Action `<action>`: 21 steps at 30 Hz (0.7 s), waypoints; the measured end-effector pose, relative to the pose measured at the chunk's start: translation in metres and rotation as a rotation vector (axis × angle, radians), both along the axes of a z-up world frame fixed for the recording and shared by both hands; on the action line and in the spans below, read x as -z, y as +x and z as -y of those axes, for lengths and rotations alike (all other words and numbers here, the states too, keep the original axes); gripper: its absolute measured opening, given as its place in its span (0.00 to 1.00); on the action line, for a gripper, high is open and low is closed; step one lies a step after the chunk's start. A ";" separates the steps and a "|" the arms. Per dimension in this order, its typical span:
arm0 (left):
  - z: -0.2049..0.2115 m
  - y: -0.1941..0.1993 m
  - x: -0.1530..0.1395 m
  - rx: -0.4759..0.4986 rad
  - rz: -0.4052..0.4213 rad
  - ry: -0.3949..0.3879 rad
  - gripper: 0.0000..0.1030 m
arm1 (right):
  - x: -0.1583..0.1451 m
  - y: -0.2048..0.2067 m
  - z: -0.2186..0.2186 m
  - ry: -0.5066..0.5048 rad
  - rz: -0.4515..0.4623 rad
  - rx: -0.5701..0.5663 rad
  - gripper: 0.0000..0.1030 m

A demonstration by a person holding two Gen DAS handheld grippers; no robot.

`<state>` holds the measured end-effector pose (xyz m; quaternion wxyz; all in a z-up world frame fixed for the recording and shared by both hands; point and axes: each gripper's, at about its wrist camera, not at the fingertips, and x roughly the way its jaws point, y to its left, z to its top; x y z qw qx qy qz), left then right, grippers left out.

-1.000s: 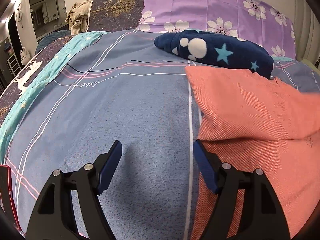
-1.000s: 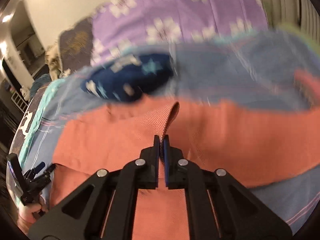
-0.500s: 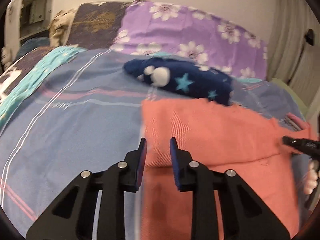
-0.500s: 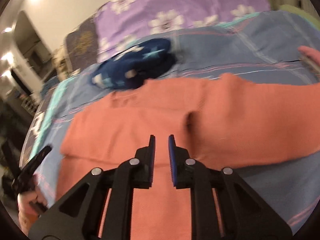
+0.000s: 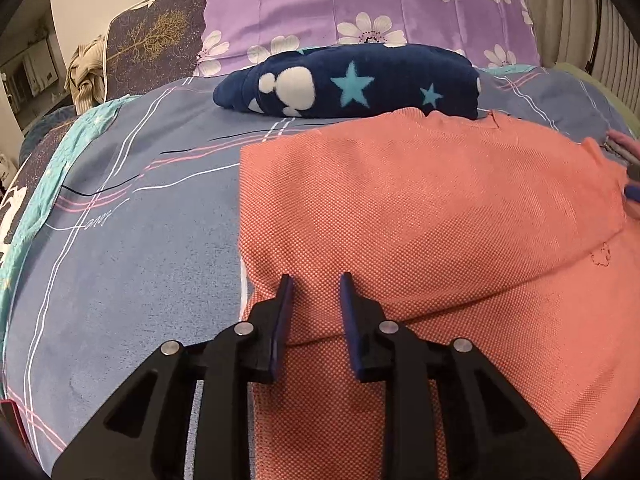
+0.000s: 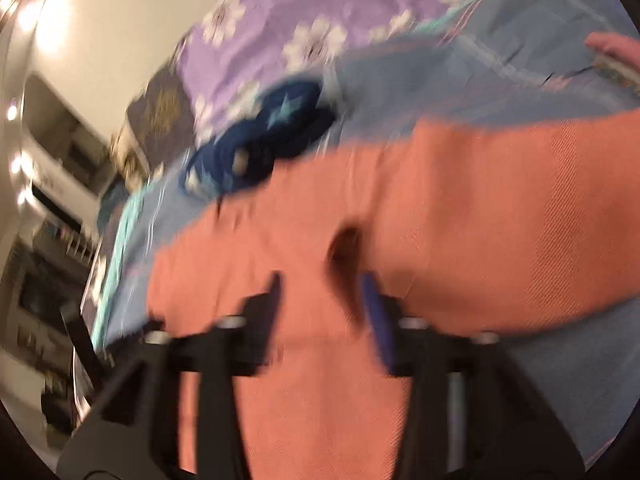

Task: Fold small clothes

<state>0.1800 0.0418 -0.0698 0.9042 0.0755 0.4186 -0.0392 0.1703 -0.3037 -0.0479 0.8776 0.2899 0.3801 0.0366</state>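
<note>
Across the lower right of the left wrist view spreads the salmon shirt point(image 5: 440, 208), already folded once: its top layer lies doubled over the layer beneath, with a soft fold edge running across just ahead of the fingertips; by the look of it one fold is made and more are left before this is a small tidy packet; behind it, in the upper middle, the navy star-print garment point(image 5: 352, 80) sits bundled on the blue bedspread point(image 5: 132, 240), seemingly done. The left gripper point(image 5: 314, 284) hovers with its jaws narrowly parted at the shirt's lower left corner, the fold edge just in front of the tips, pads not pressing any cloth; nothing is pinched there. Over in the blurred right wrist view, the right gripper point(image 6: 324, 284) has just been opening; its jaws stand apart above the shirt point(image 6: 460, 240), a dark crease of fabric rising between them but not clamped; the cloth is released, lying flat across the centre of that frame.
</note>
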 end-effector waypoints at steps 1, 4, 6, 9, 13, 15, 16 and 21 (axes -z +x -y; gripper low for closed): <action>0.000 -0.001 -0.001 -0.001 0.002 -0.003 0.25 | -0.001 0.007 0.003 0.016 -0.014 0.000 0.49; -0.007 0.000 0.002 -0.002 0.006 -0.017 0.26 | 0.026 0.045 0.013 0.190 -0.182 -0.059 0.49; -0.006 0.001 0.003 -0.003 0.008 -0.020 0.26 | 0.038 0.057 0.016 0.259 -0.204 -0.029 0.22; -0.006 0.000 0.004 -0.003 0.011 -0.020 0.26 | 0.020 0.065 0.009 0.192 -0.064 -0.005 0.06; -0.006 0.001 0.004 -0.003 0.011 -0.022 0.26 | 0.011 0.063 -0.019 -0.288 -0.091 0.058 0.21; -0.006 0.001 0.004 -0.003 0.014 -0.020 0.26 | 0.017 0.058 -0.022 -0.369 -0.115 0.068 0.18; -0.006 0.001 0.004 -0.003 0.014 -0.020 0.26 | 0.015 0.049 -0.020 -0.352 -0.097 0.083 0.18; -0.006 0.000 0.005 -0.003 0.015 -0.022 0.26 | -0.003 0.006 -0.033 -0.226 0.024 -0.033 0.19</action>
